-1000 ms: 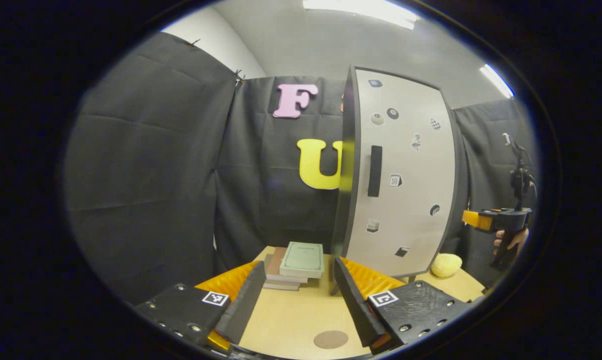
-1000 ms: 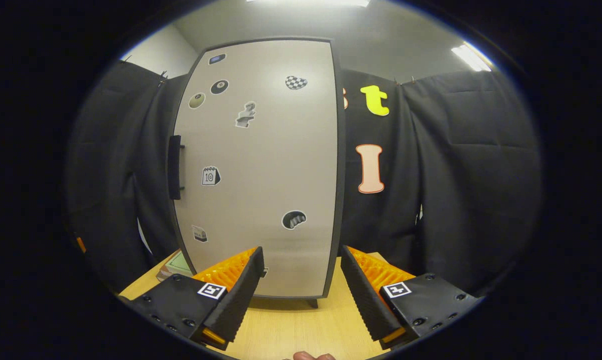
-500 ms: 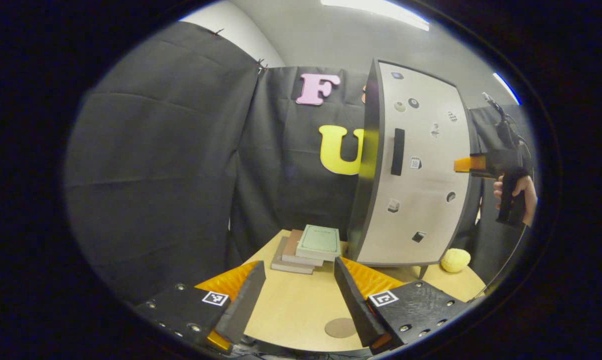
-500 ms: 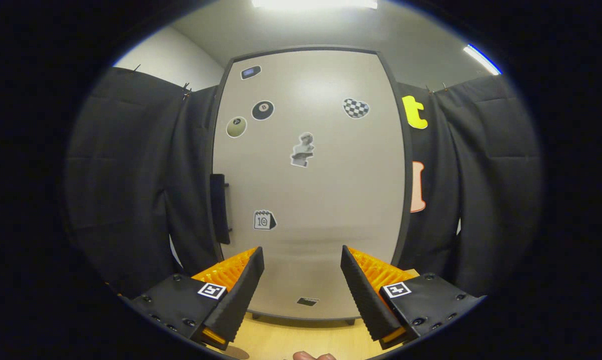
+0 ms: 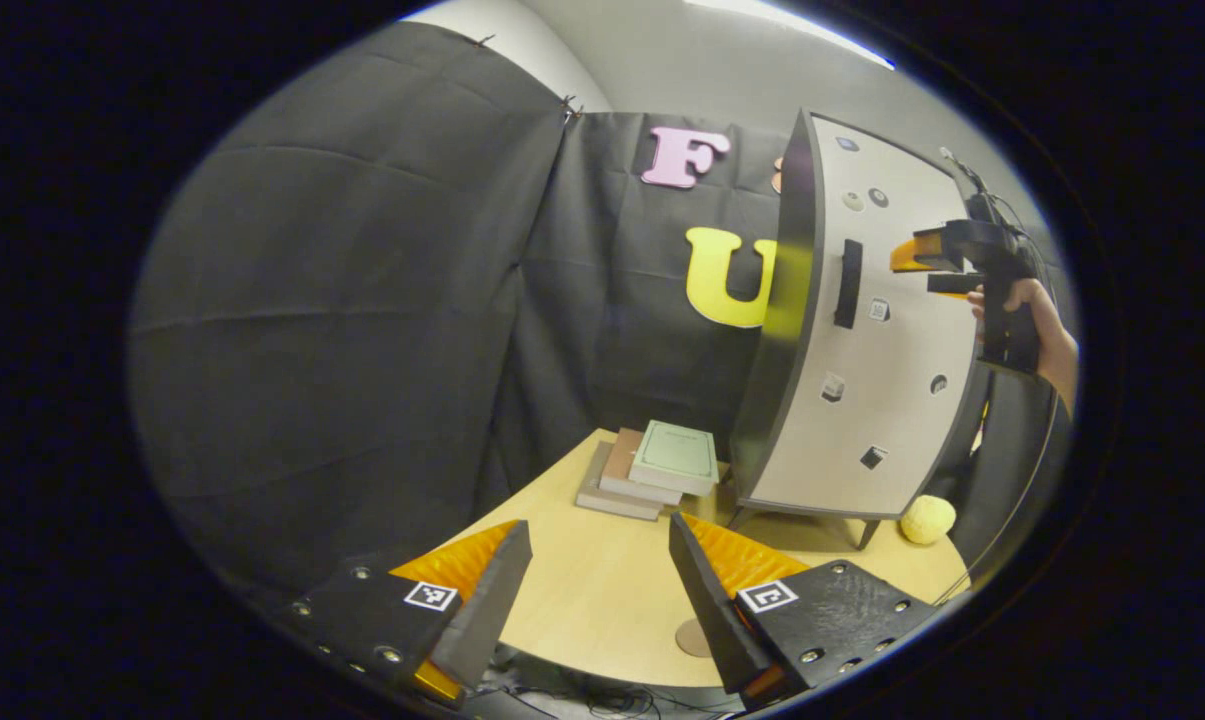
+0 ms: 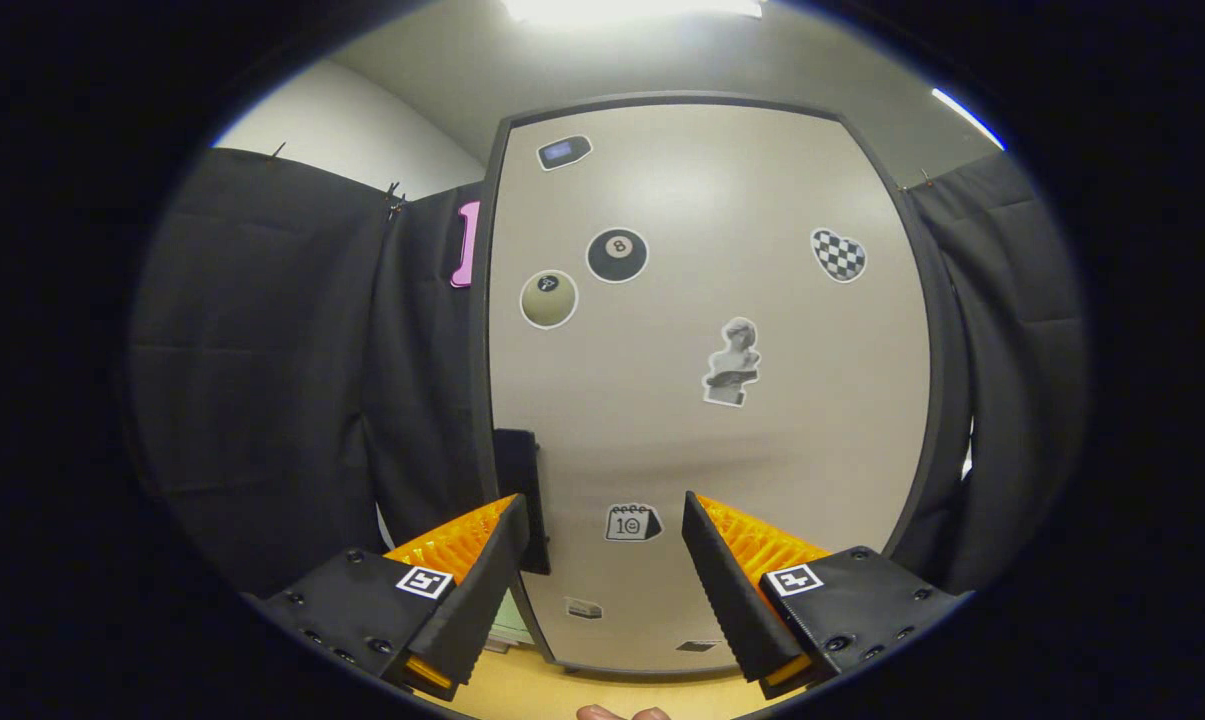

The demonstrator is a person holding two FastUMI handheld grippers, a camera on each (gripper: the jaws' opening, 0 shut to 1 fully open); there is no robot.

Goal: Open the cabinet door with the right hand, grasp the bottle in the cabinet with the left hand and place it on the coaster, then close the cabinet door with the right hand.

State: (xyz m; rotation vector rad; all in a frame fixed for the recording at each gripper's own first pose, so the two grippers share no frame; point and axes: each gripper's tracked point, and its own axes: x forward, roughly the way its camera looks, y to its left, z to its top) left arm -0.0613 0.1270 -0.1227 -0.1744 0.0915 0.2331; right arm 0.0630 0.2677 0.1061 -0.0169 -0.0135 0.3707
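Two tools, both spread wide with nothing between their fingers. Your left tool point(image 5: 592, 600) hangs low over the near edge of the table point(image 5: 602, 610); the coaster point(image 5: 695, 637) lies just under and beside its right-hand finger, so the drop spot is close. Further ahead of it sits a stack of books point(image 5: 657, 468), then the cabinet point(image 5: 862, 350) on its short legs, with a yellow ball point(image 5: 927, 519) by the far foot.

Your right tool point(image 6: 602, 590) faces the cabinet door point(image 6: 702, 380), which is shut. The dark handle point(image 6: 522, 490) stands just ahead of that tool's left-hand finger, off to the side of the gap and not between the fingers. The bottle is presumably behind that door; you cannot see it yet.

Close the fingers from here and they would likely catch nothing but flat panel, or clip only the handle's edge and slip off. Shift left first. Pull gently too: the cabinet is tall on thin legs and could rock or slide toward the books.
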